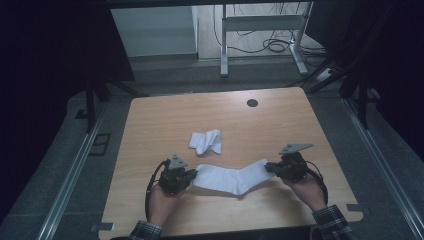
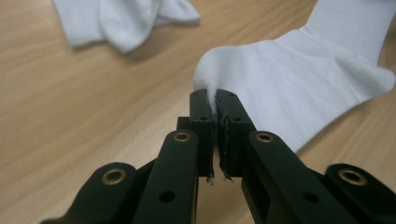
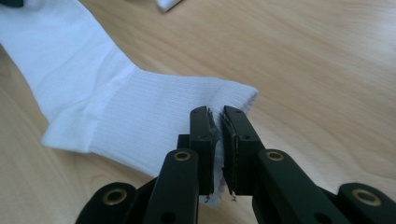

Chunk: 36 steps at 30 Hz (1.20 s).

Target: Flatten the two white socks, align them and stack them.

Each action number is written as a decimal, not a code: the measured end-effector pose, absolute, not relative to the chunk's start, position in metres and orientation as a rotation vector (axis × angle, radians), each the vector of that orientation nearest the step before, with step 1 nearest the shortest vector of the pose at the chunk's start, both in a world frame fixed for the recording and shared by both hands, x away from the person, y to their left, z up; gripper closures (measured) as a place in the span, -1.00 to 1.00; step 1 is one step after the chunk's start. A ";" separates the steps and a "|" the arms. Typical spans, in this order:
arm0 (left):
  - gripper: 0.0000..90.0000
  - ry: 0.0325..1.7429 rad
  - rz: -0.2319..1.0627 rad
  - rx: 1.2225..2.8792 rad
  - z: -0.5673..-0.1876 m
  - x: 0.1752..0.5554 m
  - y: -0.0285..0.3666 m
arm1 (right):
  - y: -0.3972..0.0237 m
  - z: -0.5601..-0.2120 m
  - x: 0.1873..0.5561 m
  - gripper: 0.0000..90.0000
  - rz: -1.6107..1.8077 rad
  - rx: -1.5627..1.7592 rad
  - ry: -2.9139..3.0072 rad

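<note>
Here's the table (image 1: 150, 125), and near its front edge a sock (image 1: 230, 178) stretches left to right between two grippers. The left gripper (image 1: 192, 175) clamps the sock's left end, the right gripper (image 1: 268, 167) its right end (the cuff, by the right gripper view). Just beyond the sock, toward the middle of the table, lies a second, crumpled sock (image 1: 206, 141), apart from it. A round hole (image 1: 252, 103) sits at the far edge.

White sock (image 1: 231, 178) — stretched flat, pinched at both ends.

Ribbed cloth sock (image 1: 231, 178) (matt), wood-grain table (image 1: 165, 117).
</note>
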<state>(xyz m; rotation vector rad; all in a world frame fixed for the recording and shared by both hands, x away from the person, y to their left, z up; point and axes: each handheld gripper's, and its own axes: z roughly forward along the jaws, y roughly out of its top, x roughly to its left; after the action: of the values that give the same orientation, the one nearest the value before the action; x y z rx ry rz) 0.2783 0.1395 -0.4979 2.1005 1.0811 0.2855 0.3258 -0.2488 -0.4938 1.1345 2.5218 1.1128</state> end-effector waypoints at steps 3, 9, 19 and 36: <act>0.90 1.088 0.284 2.103 -0.500 0.273 0.144 | -0.244 -0.496 0.324 0.84 1.107 1.125 2.544; 0.84 1.107 0.278 2.193 -0.520 0.269 0.142 | -0.237 -0.511 0.325 0.79 1.035 1.129 2.615; 0.42 1.129 0.288 2.110 -0.506 0.279 0.145 | -0.247 -0.506 0.327 0.58 1.078 1.144 2.546; 0.40 1.097 0.361 2.125 -0.495 0.342 0.136 | -0.286 -0.516 0.343 0.10 0.978 1.166 2.426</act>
<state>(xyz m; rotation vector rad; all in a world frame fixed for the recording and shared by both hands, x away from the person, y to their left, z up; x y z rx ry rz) 0.3421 0.1357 -0.4947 2.1253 1.0972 0.3613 0.3426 -0.2860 -0.5157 1.1655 2.4265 0.9783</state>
